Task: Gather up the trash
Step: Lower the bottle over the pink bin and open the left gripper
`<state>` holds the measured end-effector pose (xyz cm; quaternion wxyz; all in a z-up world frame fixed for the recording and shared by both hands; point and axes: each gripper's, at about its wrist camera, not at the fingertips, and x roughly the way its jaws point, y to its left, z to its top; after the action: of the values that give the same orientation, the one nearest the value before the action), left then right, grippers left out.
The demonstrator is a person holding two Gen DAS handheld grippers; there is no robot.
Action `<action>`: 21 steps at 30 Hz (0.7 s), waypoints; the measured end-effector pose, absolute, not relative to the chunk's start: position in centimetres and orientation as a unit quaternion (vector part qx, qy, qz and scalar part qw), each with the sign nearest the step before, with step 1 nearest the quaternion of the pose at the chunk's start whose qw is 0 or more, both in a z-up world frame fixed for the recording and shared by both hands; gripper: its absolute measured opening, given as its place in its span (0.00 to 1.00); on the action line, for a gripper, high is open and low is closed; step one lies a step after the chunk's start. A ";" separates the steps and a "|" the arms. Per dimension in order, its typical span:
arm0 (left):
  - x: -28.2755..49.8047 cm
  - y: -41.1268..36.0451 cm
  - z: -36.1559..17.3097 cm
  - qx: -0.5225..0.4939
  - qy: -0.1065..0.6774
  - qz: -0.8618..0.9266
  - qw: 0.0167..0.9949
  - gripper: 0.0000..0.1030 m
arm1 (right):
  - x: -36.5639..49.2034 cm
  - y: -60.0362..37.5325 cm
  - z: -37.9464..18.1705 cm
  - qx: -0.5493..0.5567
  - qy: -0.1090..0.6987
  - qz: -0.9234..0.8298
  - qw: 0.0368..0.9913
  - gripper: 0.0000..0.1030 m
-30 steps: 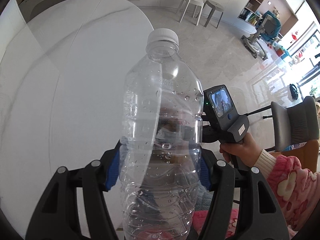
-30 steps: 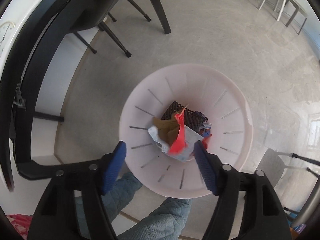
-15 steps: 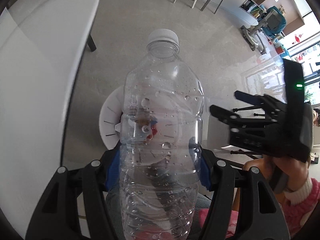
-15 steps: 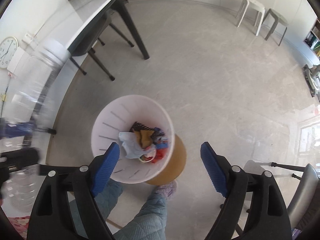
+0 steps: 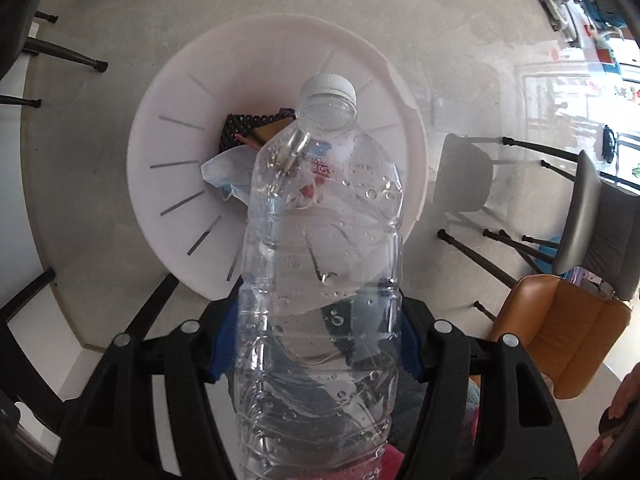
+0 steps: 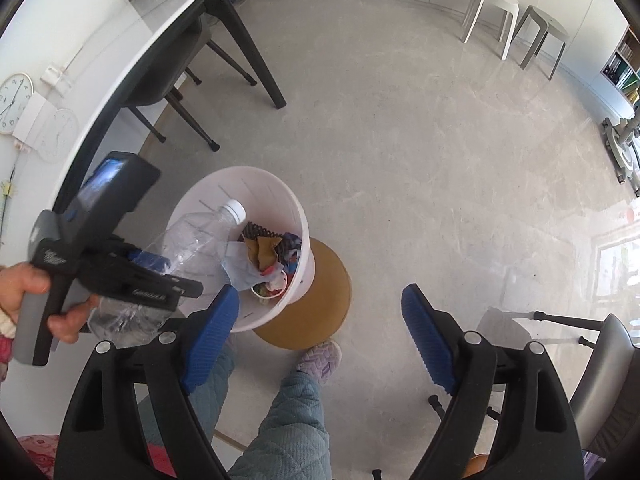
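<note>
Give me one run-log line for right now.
left gripper: shut on plastic bottle, cap-first over white bin | right gripper: open, empty | bin: holds trash

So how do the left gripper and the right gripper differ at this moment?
The left gripper is closed on the clear bottle; the right gripper holds nothing, fingers wide apart. The left is above the white bin, bottle cap first; the right is off to the bin's side over floor. Both have blue pads and point steeply down.

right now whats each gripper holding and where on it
Left gripper clamps the clear plastic bottle around its lower body, cap toward the white bin. Right gripper holds nothing.
</note>
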<state>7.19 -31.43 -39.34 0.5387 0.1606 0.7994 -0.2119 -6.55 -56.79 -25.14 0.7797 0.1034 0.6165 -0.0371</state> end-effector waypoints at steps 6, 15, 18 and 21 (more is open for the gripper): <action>7.2 -31.6 -40.1 0.189 0.793 -0.218 0.537 0.75 | -7.0 -56.5 -25.2 0.104 0.615 -0.029 0.781 0.81; 7.2 -31.8 -38.9 0.191 0.779 -0.227 0.552 0.76 | -7.4 -55.9 -25.1 0.107 0.613 -0.028 0.783 0.81; 7.1 -31.7 -37.9 0.191 0.771 -0.231 0.561 0.76 | -7.4 -55.8 -25.0 0.107 0.611 -0.027 0.784 0.81; 7.0 -31.5 -36.8 0.184 0.764 -0.233 0.573 0.76 | -7.4 -55.5 -24.9 0.104 0.608 -0.026 0.787 0.81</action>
<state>7.03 -31.48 -36.80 0.5726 0.1844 0.7640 -0.2334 -7.40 -55.49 -24.91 0.7867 0.1036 0.6081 -0.0257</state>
